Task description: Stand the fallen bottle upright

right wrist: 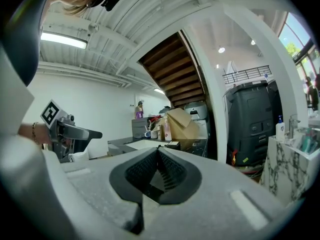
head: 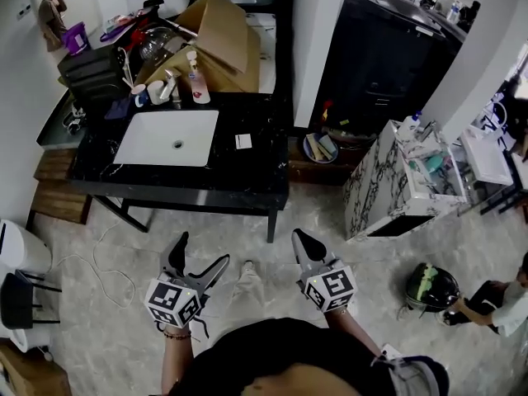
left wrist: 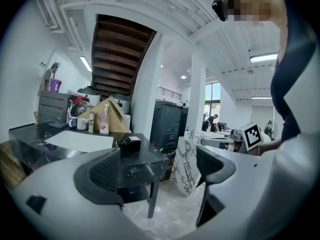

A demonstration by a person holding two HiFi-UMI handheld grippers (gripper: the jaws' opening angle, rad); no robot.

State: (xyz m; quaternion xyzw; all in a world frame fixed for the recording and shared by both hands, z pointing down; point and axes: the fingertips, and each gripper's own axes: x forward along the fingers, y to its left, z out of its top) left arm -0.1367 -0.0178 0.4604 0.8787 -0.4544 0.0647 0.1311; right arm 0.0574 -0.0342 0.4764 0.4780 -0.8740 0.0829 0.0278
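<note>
Left gripper [head: 204,251], jaws apart, and right gripper [head: 301,239], jaws together and empty, hang well short of the bench [head: 247,176]. The approach seems not yet begun.

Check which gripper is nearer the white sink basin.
Left. The left gripper hangs over the floor in front of the sink, slightly to its right; the right gripper is farther right, near the counter's right end.

One bottle [head: 198,82], two mugs [head: 139,96] [head: 157,92], one sink [head: 153,141]
</note>
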